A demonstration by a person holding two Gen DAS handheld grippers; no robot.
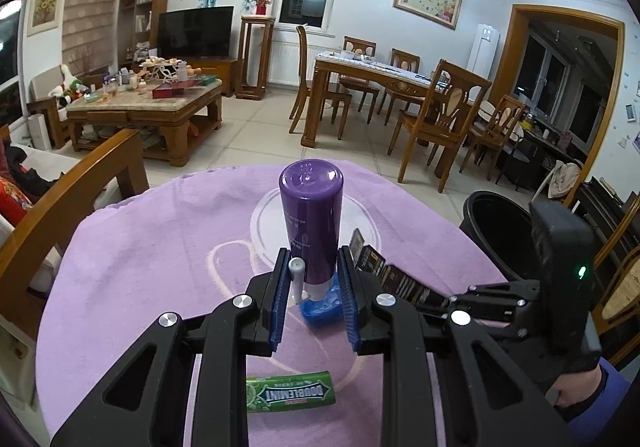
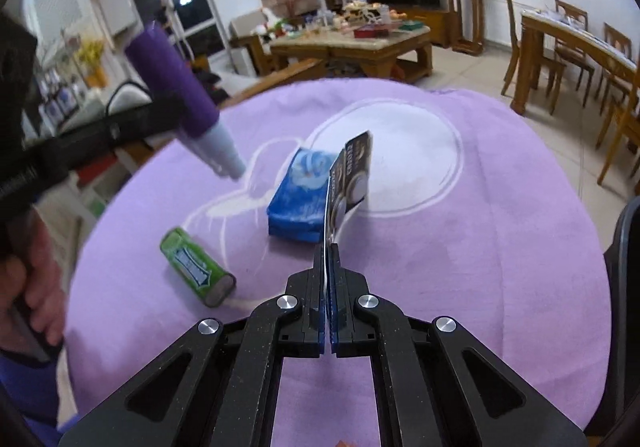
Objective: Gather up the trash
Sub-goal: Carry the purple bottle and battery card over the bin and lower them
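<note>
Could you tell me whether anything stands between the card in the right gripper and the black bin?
Nothing visible does. The right gripper is shut on the battery card, and in the left wrist view the black bin stands open just past the table's edge, beside it.

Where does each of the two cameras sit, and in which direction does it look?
Left wrist: on the left gripper, facing over the purple cloth toward the dining table; its jaws grip the purple bottle; the right gripper and its hand show at right.
Right wrist: on the right gripper, facing the TV corner; its jaws pinch the battery card; a hand shows at left.
Shared: cloth, bottle, blue tissue pack, green gum pack, battery card.
</note>
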